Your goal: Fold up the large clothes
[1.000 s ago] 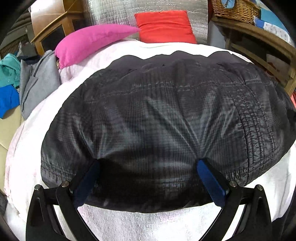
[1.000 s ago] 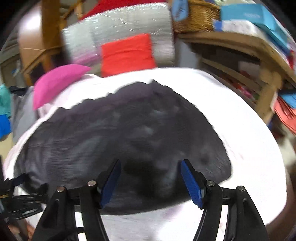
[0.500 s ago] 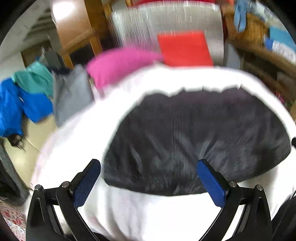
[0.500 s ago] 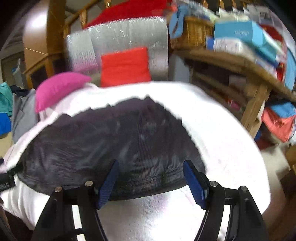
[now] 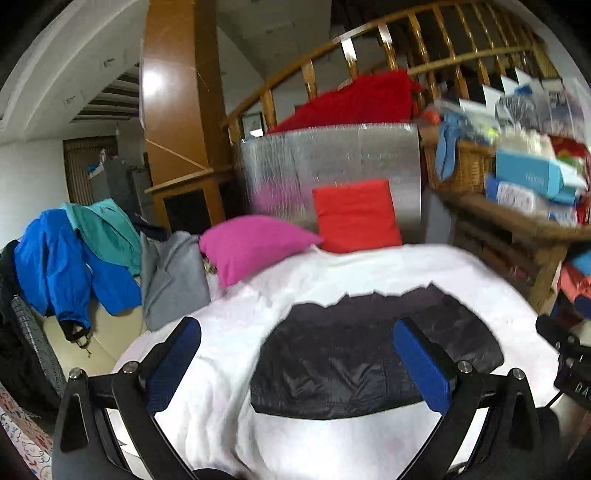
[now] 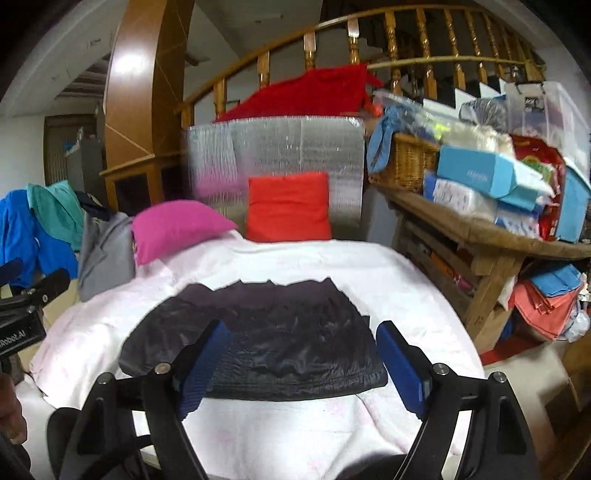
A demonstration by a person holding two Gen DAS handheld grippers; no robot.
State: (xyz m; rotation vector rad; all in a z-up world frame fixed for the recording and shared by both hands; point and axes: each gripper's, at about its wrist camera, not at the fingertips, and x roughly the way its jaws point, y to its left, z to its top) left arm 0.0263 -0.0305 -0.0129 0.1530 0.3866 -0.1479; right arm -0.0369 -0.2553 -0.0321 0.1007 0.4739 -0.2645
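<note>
With the dark jacket (image 5: 373, 354) lying folded on the white bedspread (image 5: 369, 269), my left gripper (image 5: 306, 369) hangs wide and empty, my right gripper (image 6: 303, 365) opening empty; best lift clear without snagging.

A wooden stair railing (image 6: 388, 33) curves above cluttered wooden shelves (image 6: 480, 236).

White-covered bed (image 5: 332, 269), folded dark jacket (image 5: 373, 354) flat at its middle, pink pillow (image 5: 251, 245) and red pillow (image 5: 356, 216) at the far end
</note>
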